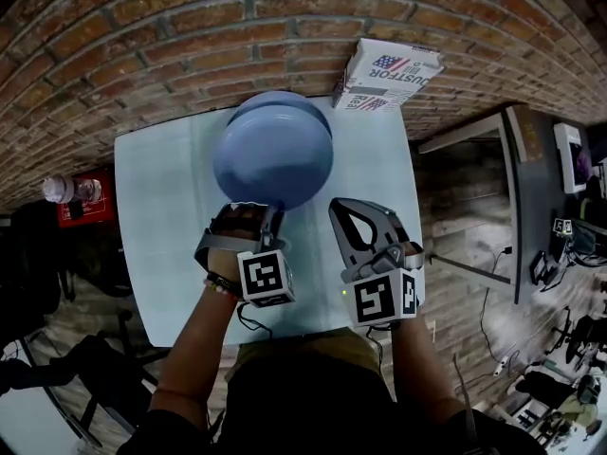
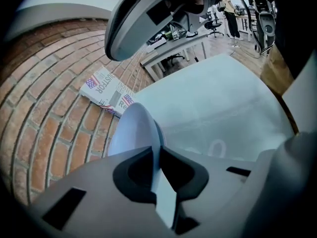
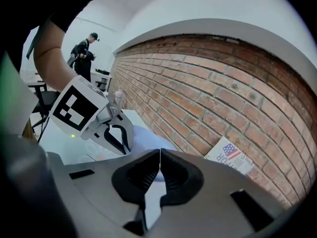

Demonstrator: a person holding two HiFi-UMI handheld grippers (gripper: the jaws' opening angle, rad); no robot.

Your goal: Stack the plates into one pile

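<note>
A pale blue plate [image 1: 273, 157] hangs tilted over the table, and my left gripper [image 1: 268, 212] is shut on its near rim. In the left gripper view the plate [image 2: 132, 129] stands edge-on between the jaws of that gripper [image 2: 157, 155]. Beneath it lies a second blue plate [image 1: 277, 99], of which only the far rim shows. My right gripper [image 1: 347, 209] is to the right of the held plate, shut, with nothing in it. In the right gripper view its jaws [image 3: 159, 155] meet, and the plate [image 3: 148, 137] and left gripper [image 3: 119, 135] lie beyond them.
The pale table [image 1: 161, 216] stands against a brick wall [image 1: 190, 36]. A printed box with a flag [image 1: 386, 74] lies at its far right corner. A bottle [image 1: 66, 190] stands off the table's left side, a desk [image 1: 520, 188] to the right. A person [image 3: 84, 53] stands far off.
</note>
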